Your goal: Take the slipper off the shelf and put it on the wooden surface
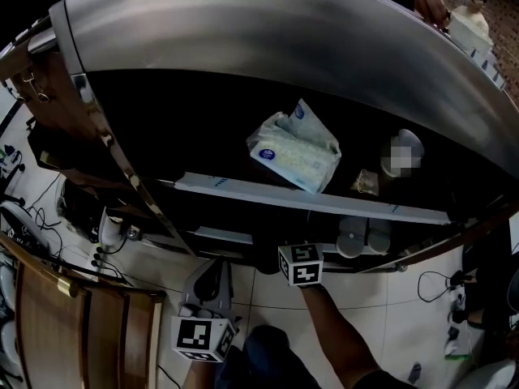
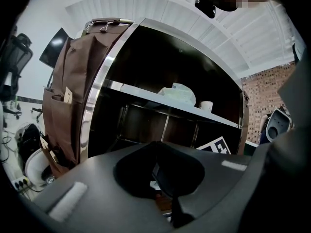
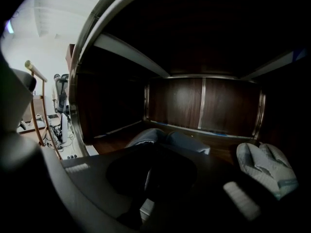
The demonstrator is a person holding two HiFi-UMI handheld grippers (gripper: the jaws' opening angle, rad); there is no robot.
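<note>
The grey slipper lies on the dark wooden floor of the low shelf, far inside where it is shadowy. It is right in front of the right gripper. Its long side runs across the gripper's view, from left to right, so the gripper meets it on the side and not at the toe or heel. The right gripper's jaws are pressed together, and the near edge of the slipper sits right at their tips. I think they are pinching that edge, but it is too dark to be sure. A second pale, puffy thing, maybe the other slipper, lies off to the right and is not touched. The left gripper is outside the shelf, low and to the left. Its jaws are together with nothing in them. So the right hand is much closer and this is its job. The next move is probably to pull the slipper straight back out of the shelf, toward the person, and then carry it to the brown wooden piece at the lower left. The thin grip on the edge could slip.
</note>
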